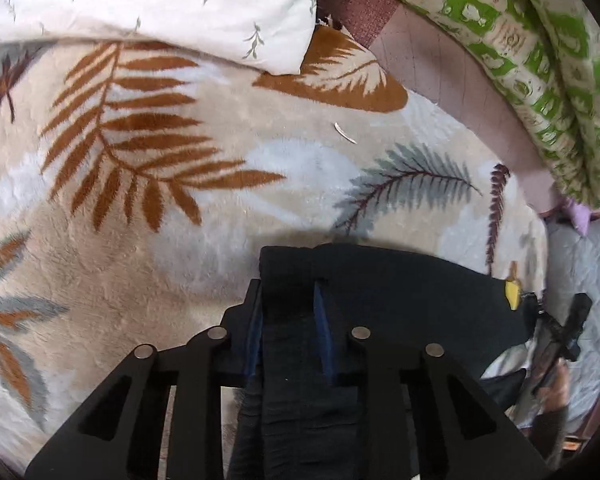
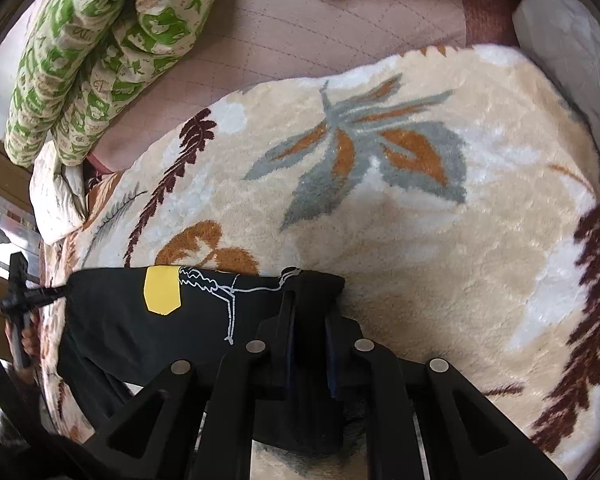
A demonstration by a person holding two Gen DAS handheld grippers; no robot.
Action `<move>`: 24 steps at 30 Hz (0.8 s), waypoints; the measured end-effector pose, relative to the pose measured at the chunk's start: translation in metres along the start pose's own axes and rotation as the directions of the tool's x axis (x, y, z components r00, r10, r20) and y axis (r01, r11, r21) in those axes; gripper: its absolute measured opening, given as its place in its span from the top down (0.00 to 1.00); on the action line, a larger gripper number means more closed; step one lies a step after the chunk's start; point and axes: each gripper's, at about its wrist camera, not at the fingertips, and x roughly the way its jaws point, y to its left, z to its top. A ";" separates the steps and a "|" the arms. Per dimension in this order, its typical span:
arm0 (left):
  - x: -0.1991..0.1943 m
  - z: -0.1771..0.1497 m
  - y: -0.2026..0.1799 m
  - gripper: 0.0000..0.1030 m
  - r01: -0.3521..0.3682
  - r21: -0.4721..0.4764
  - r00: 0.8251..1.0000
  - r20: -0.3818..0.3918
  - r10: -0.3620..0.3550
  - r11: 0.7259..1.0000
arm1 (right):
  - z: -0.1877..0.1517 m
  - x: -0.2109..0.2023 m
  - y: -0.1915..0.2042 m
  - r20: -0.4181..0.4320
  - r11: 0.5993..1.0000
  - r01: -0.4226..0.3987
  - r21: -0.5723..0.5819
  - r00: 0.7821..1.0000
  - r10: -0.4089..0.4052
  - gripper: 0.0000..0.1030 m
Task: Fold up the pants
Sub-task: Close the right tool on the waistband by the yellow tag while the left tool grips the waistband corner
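Note:
The black pants (image 1: 400,300) lie on a plush leaf-patterned blanket (image 1: 180,220). A yellow patch (image 2: 162,290) and a white line drawing mark the cloth. My left gripper (image 1: 288,284) is shut on a thick bunch of the pants' edge, with black cloth filling the space between its fingers. My right gripper (image 2: 308,296) is shut on the opposite end of the pants (image 2: 120,320), close to a knot in the white cord. Each view shows the other gripper at the far end of the cloth, with a hand (image 2: 26,340) on its handle.
A white pillow with small leaf sprigs (image 1: 160,0) lies at the blanket's far edge. A rolled green-and-cream quilt (image 1: 540,60) rests on the pink quilted sheet (image 1: 440,60) beyond the blanket. A small white scrap (image 1: 345,133) lies on the blanket.

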 end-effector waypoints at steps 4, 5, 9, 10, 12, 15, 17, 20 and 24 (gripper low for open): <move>-0.009 -0.007 -0.017 0.79 -0.034 0.074 0.997 0.065 0.029 0.997 | 0.003 -0.008 0.006 0.026 0.999 0.018 -0.052 1.000 -0.016 0.89; -0.011 -0.007 -0.020 0.79 -0.028 0.081 0.996 0.084 0.021 0.996 | 0.003 -0.011 0.006 0.032 0.998 0.009 -0.055 0.999 -0.007 0.89; -0.015 -0.008 -0.021 0.79 -0.049 0.098 0.995 0.096 0.040 0.994 | 0.006 -0.016 0.008 0.035 0.996 0.038 -0.084 0.999 -0.036 0.89; -0.017 -0.010 -0.022 0.79 -0.053 0.096 0.994 0.098 0.044 0.994 | 0.006 -0.018 0.009 0.039 0.995 0.040 -0.091 0.999 -0.037 0.89; -0.022 -0.011 -0.022 0.79 -0.041 0.085 0.993 0.116 0.031 0.995 | 0.005 -0.022 0.011 0.053 0.994 0.048 -0.099 0.998 -0.043 0.89; -0.034 -0.017 -0.021 0.79 -0.021 0.079 0.991 0.134 0.010 0.997 | 0.004 -0.032 0.016 0.078 0.992 0.046 -0.116 0.996 -0.037 0.89; -0.041 -0.024 -0.023 0.79 -0.016 0.077 0.989 0.146 0.005 0.997 | 0.002 -0.041 0.022 0.101 0.989 0.048 -0.141 0.994 -0.034 0.89; -0.051 -0.031 -0.024 0.79 -0.005 0.074 0.984 0.177 -0.008 0.997 | -0.002 -0.054 0.030 0.132 0.983 0.053 -0.178 0.991 -0.030 0.89; -0.064 -0.042 -0.022 0.79 0.022 0.064 0.978 0.207 -0.035 0.998 | -0.011 -0.068 0.037 0.158 0.976 0.075 -0.207 0.987 -0.042 0.89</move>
